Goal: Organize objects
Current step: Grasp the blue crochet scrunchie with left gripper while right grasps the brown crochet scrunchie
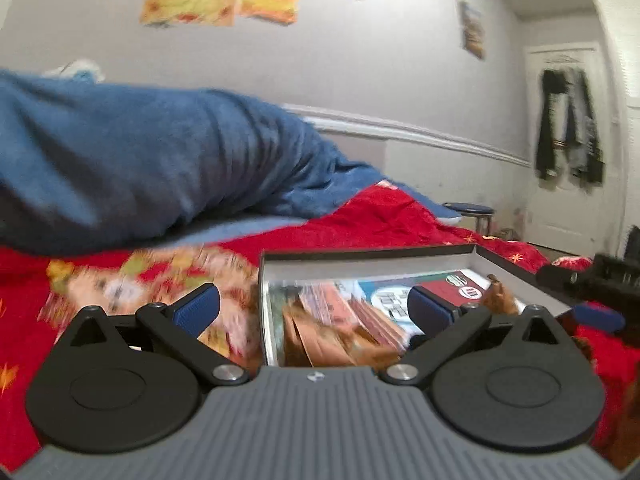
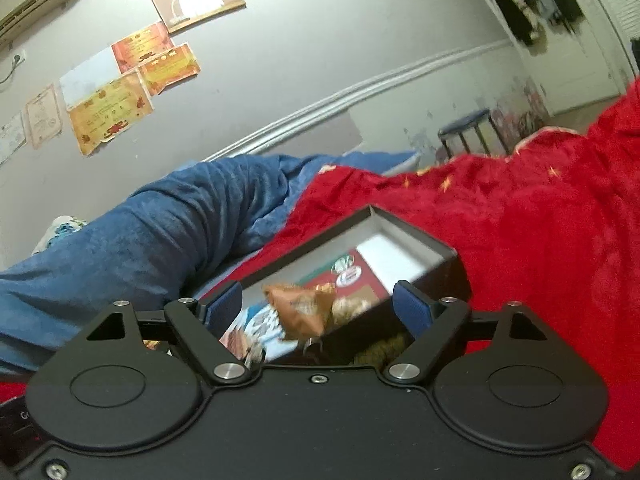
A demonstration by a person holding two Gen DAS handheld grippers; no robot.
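Lying on the red blanket (image 2: pixel 540 240), the open box (image 2: pixel 404 236) holds snack packets (image 2: pixel 300 308).

1. The bed cover (image 2: pixel 540 232) is bright red with small orange-gold star marks.
2. The blanket (image 1: pixel 160 152) is plain deep blue.
3. The box (image 2: pixel 404 256) is dark outside, white inside.
4. The snack packet (image 2: pixel 300 308) is orange-brown.
5. The fingers (image 1: pixel 430 308) carry dark blue pads on black links.
6. The wall (image 1: pixel 360 60) is pale grey, with yellow-and-red posters (image 2: pixel 110 110).
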